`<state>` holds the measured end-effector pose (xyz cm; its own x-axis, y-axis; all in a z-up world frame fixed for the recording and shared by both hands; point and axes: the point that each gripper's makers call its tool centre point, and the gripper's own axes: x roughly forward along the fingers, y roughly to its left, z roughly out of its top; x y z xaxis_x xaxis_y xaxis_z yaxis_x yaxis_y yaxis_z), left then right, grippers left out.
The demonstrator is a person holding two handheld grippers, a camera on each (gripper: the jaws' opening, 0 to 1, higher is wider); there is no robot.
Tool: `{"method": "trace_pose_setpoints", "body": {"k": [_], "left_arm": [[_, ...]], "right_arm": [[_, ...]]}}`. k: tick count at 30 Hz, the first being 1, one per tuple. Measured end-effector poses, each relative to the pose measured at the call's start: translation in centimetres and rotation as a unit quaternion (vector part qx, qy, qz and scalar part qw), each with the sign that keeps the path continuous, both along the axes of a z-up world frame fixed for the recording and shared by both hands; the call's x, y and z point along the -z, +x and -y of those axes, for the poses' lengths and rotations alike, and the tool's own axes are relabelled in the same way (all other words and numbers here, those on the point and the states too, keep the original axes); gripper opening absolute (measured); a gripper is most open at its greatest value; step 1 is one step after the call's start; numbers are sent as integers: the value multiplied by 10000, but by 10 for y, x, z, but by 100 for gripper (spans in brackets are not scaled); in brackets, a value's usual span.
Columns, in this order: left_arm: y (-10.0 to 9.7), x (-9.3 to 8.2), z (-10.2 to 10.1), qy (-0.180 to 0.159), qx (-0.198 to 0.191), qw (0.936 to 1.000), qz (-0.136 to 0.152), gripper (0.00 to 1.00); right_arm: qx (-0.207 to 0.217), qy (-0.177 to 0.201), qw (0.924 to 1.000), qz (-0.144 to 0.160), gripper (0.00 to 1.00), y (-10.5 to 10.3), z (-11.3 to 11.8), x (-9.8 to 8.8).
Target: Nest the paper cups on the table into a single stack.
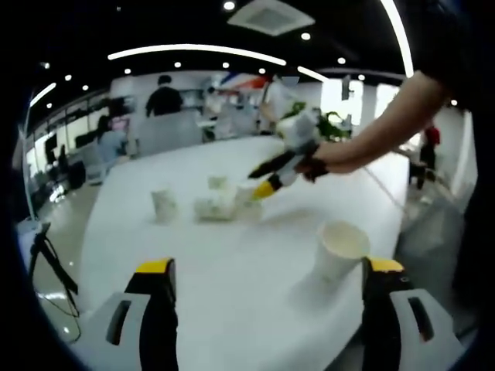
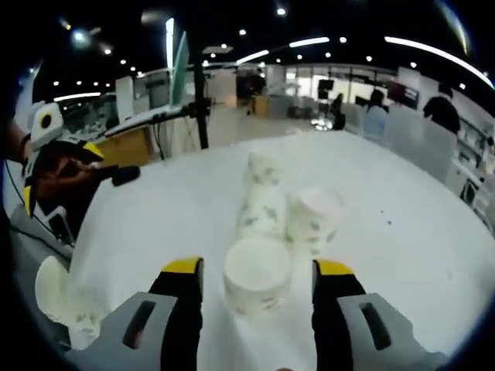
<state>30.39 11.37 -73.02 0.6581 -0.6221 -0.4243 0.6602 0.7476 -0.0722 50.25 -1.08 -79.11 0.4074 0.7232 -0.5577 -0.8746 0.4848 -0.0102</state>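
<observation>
Several white paper cups stand on the white table [image 1: 232,294]. One upright cup [image 1: 340,249] is just ahead of my left gripper [image 1: 271,267], near its right jaw; the jaws are open with nothing between them. Farther off are a lone cup [image 1: 164,205] and a cluster of cups [image 1: 216,205]. My right gripper [image 1: 259,182], held by a hand, reaches over that cluster. In the right gripper view, my right gripper [image 2: 257,267] is open with a cup [image 2: 257,277] between its jaws, with gaps on both sides. Behind it are a patterned cup [image 2: 261,210] and another cup [image 2: 315,218]. The left gripper [image 2: 60,174] shows at the left, near a cup [image 2: 54,290].
The table's edge [image 1: 93,232] drops to the floor on the left, where a tripod [image 1: 46,259] stands. Another tripod [image 2: 201,100] rises beyond the table's far edge. People and desks [image 1: 164,100] fill the office behind.
</observation>
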Motion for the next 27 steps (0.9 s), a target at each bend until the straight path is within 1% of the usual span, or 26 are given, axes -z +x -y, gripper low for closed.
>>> {"method": "trace_pose_setpoints", "body": {"k": [2, 5, 7, 10, 12, 13, 17, 21, 27], "left_arm": [[-1, 1, 2, -65, -38, 10000, -50, 99], [-3, 2, 5, -73, -36, 9999, -67, 99], [-4, 4, 6, -59, -29, 9999, -96, 99], [-4, -1, 5, -114, -54, 9999, -31, 99], [-4, -4, 3, -198, -105, 9997, -5, 99], [-4, -5, 2, -206, -118, 9997, -6, 99], [-4, -4, -2, -170, -136, 9998, -28, 99], [-4, -5, -5, -212, -184, 9996, -47, 99], [-7, -7, -2, -193, -143, 9997, -52, 99]], "right_arm": [[-8, -6, 10000, -20, 51, -1, -1, 0], [-42, -35, 10000, -70, 50, 4, 0, 9], [-72, -43, 9999, -94, 47, 4, -1, 9], [-129, -56, 9999, -34, 40, 4, -1, 8], [-176, -103, 9998, -67, 36, 3, 0, 10], [-187, -108, 9997, -72, 35, 2, 1, 10], [-200, -115, 9997, -108, 35, 0, 2, 10], [-210, -131, 9996, -153, 35, -3, 6, 12], [-124, -143, 9994, -282, 35, -11, 11, 10]]}}
